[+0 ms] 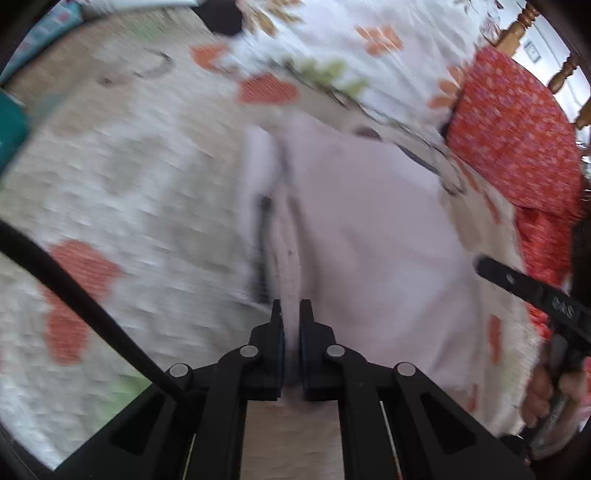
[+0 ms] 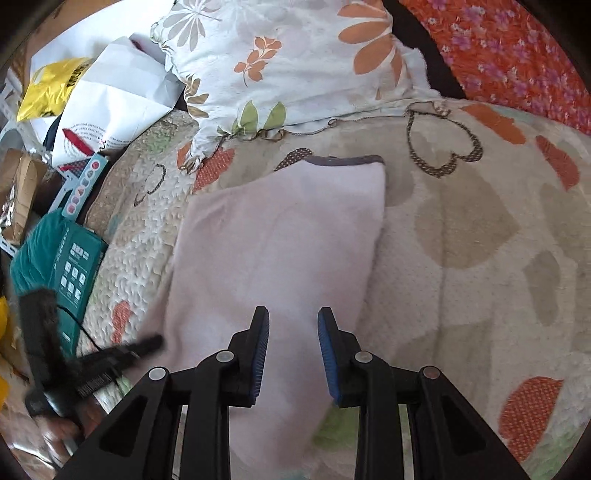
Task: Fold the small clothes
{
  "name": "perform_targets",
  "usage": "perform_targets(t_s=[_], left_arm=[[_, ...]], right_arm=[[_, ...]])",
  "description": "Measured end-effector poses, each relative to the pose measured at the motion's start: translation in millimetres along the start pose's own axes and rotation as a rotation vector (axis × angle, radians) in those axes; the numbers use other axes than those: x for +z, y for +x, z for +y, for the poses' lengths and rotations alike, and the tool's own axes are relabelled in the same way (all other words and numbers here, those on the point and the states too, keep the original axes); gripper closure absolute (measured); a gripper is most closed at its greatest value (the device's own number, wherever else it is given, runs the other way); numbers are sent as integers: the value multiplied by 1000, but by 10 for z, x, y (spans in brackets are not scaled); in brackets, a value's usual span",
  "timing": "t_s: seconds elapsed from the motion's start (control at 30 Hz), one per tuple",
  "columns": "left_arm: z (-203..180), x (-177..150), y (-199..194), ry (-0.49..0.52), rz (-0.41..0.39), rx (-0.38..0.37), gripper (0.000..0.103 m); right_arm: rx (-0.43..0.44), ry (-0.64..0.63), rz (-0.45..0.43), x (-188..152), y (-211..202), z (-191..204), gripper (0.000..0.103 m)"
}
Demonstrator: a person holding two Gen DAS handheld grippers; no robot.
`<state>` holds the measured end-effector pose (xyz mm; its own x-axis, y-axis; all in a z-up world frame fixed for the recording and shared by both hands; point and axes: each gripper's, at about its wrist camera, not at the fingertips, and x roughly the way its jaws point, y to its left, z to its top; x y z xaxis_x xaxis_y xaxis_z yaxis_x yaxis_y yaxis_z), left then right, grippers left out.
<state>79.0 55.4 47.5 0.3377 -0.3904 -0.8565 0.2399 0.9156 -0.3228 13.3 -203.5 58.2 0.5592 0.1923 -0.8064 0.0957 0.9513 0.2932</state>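
Note:
A pale pink small garment [image 2: 280, 236] with a grey neck trim lies folded lengthwise on a patterned bedspread [image 2: 480, 229]. My left gripper [image 1: 291, 308] is shut on the garment's edge [image 1: 369, 229], with a fold of fabric between its pads; the left wrist view is motion-blurred. My right gripper [image 2: 293, 317] is open and empty, just above the near end of the garment. The left gripper shows blurred at the lower left of the right wrist view [image 2: 122, 354]. A finger of the right gripper [image 1: 524, 280] shows at the right of the left wrist view.
A floral white quilt [image 2: 295, 62] and an orange-red flowered cloth [image 2: 517, 51] lie at the far side. A teal box [image 2: 62, 262], papers and bags [image 2: 110, 96] lie off the bed's left edge. Wooden bed posts [image 1: 517, 29] stand at the far right.

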Motion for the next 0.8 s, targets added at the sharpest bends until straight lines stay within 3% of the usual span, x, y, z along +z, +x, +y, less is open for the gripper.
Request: perform_targets(t_s=[0.07,0.17,0.27,0.37,0.43,0.5,0.6,0.67,0.8], left_arm=[[151,2,-15,-29,1,25,97],[314,5,11,-105,19,-52,97],[279,12,-52,-103,-9,-69,95],[243,24,-161,-107,-64,-92,86],[229,61,-234,-132,-117,-125,67],[207,88,-228,-154,-145,-163,55],[110,145,4,-160,-68,-237,54],[45,173,182,-156,-13,-210,54],[-110,155,267,-104,-3,-115,56]], right_arm=[[15,-27,-3,-39,-21,59,73],[52,-68,-2,-55,-15,240,73],[57,-108,-6,-65,8,436,71],[55,-103,-17,-100,11,477,68],[54,-88,-11,-121,14,435,68],[40,-77,-5,-149,3,366,68],[25,-52,-2,-201,-51,235,68],[20,-39,-2,-223,-92,172,68],[5,-45,-4,-289,-172,95,67]])
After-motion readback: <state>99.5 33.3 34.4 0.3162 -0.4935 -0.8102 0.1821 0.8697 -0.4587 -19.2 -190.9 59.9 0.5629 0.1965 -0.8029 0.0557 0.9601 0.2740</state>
